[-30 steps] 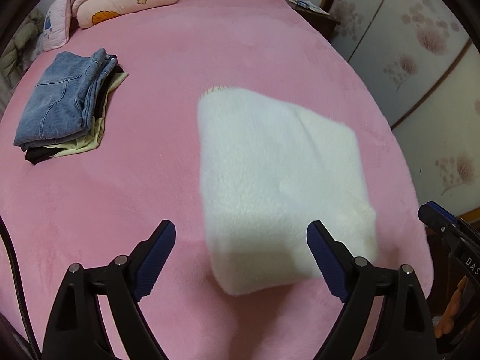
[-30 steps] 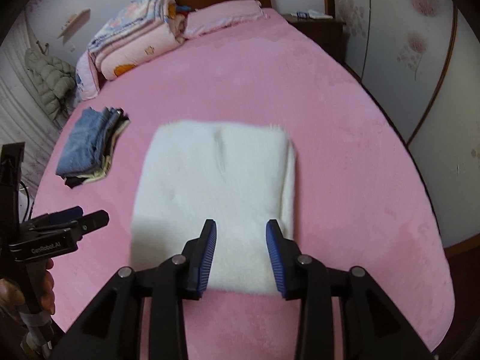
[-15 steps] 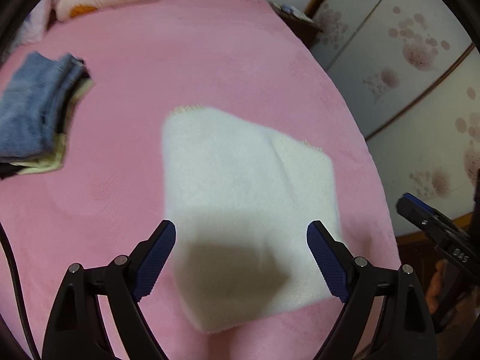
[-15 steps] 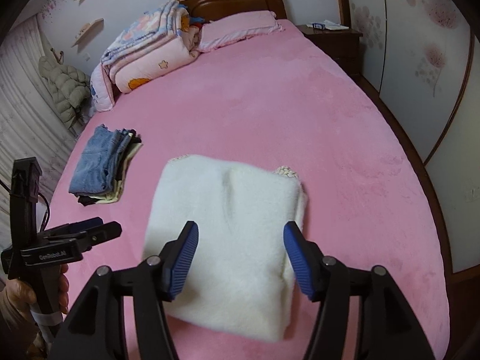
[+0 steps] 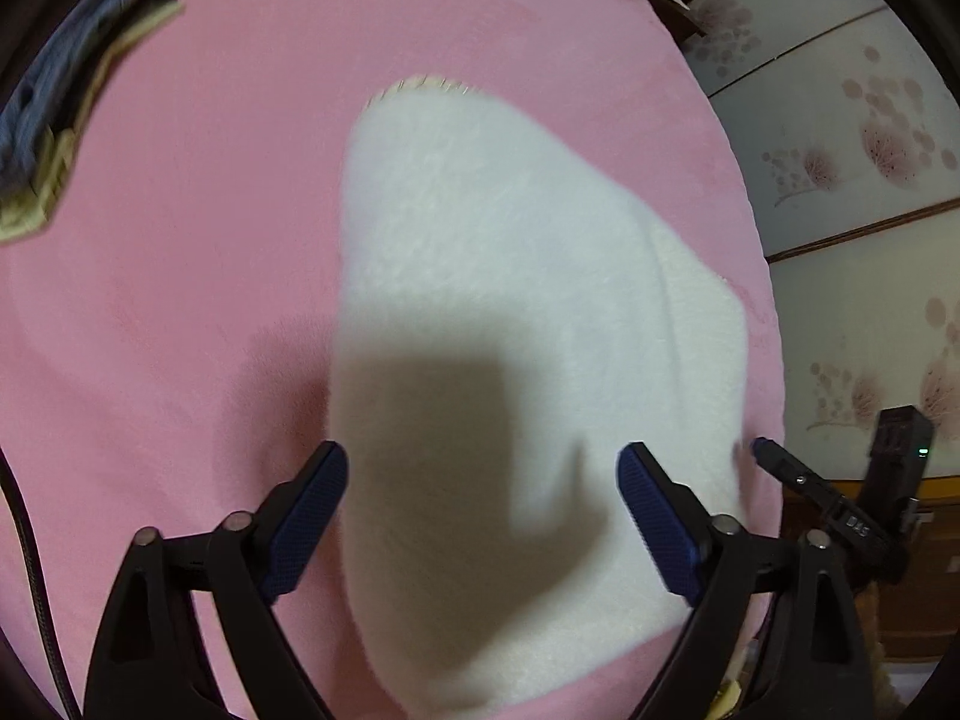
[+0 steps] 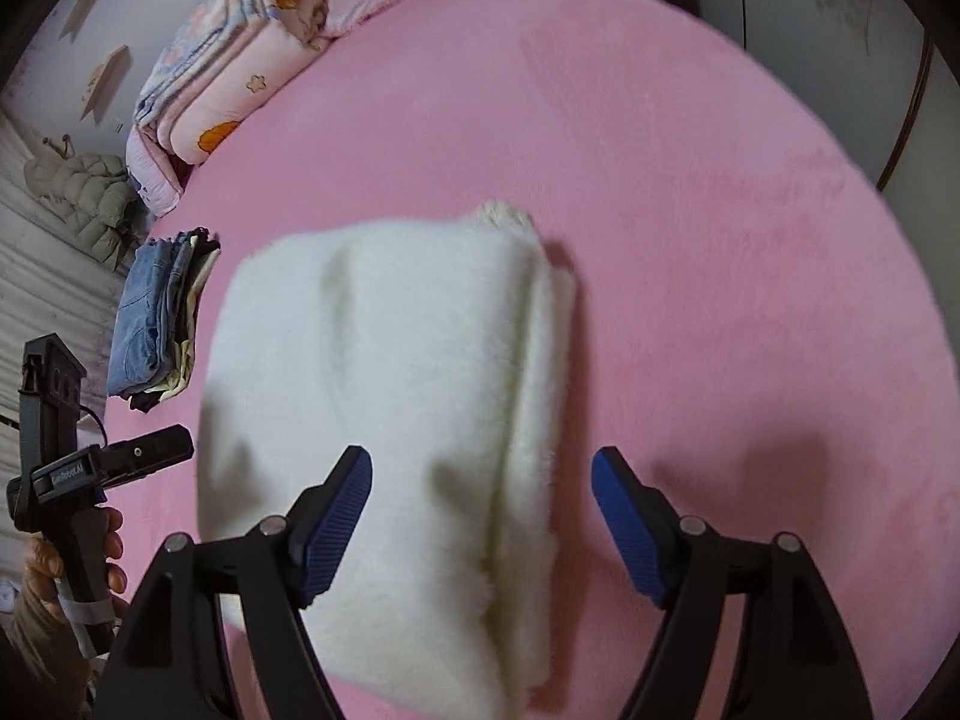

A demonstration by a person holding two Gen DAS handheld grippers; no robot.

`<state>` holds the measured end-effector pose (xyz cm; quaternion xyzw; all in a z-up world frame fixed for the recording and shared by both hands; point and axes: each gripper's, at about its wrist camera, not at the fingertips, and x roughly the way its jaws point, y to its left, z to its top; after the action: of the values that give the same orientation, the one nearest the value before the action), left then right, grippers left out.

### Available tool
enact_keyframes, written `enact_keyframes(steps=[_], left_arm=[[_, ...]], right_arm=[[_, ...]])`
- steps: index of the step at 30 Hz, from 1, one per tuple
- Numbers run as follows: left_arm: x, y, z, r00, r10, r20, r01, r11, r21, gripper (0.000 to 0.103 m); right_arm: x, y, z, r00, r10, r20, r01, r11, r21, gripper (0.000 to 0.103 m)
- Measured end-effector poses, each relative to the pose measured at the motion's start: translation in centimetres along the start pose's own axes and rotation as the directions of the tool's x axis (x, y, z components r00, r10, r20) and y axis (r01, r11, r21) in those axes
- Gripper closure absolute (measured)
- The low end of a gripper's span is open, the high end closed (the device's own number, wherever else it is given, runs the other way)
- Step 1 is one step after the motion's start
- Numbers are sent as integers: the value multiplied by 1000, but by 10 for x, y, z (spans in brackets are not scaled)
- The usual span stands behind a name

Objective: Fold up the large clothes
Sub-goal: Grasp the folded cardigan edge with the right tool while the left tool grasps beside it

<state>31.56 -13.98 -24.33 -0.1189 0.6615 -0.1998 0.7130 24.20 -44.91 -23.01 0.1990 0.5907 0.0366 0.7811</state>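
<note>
A white fluffy garment (image 5: 510,312) lies folded into a thick rectangle on the pink bed (image 5: 198,276). It also shows in the right wrist view (image 6: 384,396). My left gripper (image 5: 483,510) is open and empty, low over the garment's near left part, casting a shadow on it. My right gripper (image 6: 480,516) is open and empty over the garment's near right edge. The left gripper also shows at the left of the right wrist view (image 6: 138,456), and the right gripper's tip at the right of the left wrist view (image 5: 780,468).
A stack of folded clothes with blue jeans on top (image 6: 156,312) lies at the bed's left side, also seen in the left wrist view (image 5: 54,102). Folded quilts and a pillow (image 6: 240,66) sit at the headboard. The wall (image 5: 858,138) runs along the bed's right.
My right gripper has opened wide, from nearly closed on the garment's near edge. Both grippers have moved closer to the garment, which lies still.
</note>
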Motion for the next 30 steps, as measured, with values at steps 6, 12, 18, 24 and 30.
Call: enact_keyframes(steps=[6,12,18,24,30], left_arm=[[25,19,3,997,-47,-53,46,999,-17,1],[47,27,-4,992,-99,-81,98,995,-19,1],[68,27,-4,985,-141,-99,139,990,-21,0],[89,38,-5,956,-257,-141,245,965,-95,0],[97,37,-1,945,-282,-167,274,959,-71,0]], right_arm=[[29,-14,1,998,34,-58,-32,999,29,27],[49,-17,6,982,166,-86,-162,985,52,27],[80,-30,11,944,291,-154,-280,956,93,20],[107,-38,13,885,408,-225,-385,912,141,4],[114,-21,17,893,350,-282,-348,936,58,0]])
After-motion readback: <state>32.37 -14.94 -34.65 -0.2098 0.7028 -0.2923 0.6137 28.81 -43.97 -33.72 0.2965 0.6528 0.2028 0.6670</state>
